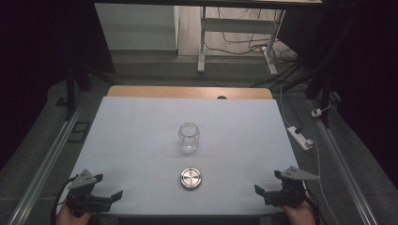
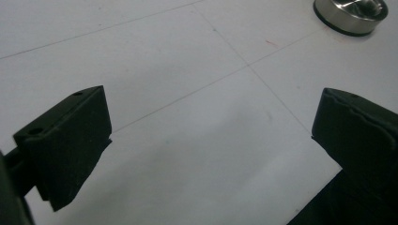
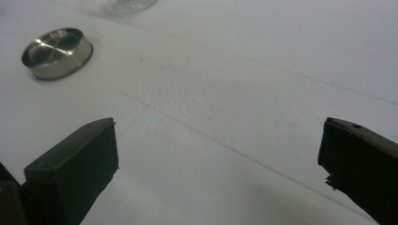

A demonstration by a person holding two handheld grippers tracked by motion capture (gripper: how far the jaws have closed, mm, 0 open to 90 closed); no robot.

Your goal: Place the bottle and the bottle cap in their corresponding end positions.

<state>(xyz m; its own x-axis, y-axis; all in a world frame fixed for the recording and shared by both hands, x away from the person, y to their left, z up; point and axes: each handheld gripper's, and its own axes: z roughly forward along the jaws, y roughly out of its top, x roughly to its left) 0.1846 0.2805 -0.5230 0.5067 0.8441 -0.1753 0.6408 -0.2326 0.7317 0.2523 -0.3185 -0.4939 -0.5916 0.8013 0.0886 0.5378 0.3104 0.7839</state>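
Note:
A clear glass jar [image 1: 189, 136] stands upright and lidless at the middle of the white table [image 1: 131, 126]. Its round metal lid [image 1: 191, 178] lies flat a little nearer to me, apart from the jar. My left gripper [image 1: 107, 187] rests open at the front left corner, nothing between its jaws; the lid [image 2: 351, 15] shows at the top right of its view. My right gripper [image 1: 268, 182] is open at the front right corner, also holding nothing. In the right gripper view the lid [image 3: 57, 52] lies at upper left, with the jar's base [image 3: 131, 4] at the top edge.
A wooden strip [image 1: 187, 92] runs along the table's far edge. A white power strip [image 1: 300, 137] and cables lie on the floor to the right. Desk legs [image 1: 202, 42] stand beyond the table. Metal rails [image 1: 42, 164] flank both sides.

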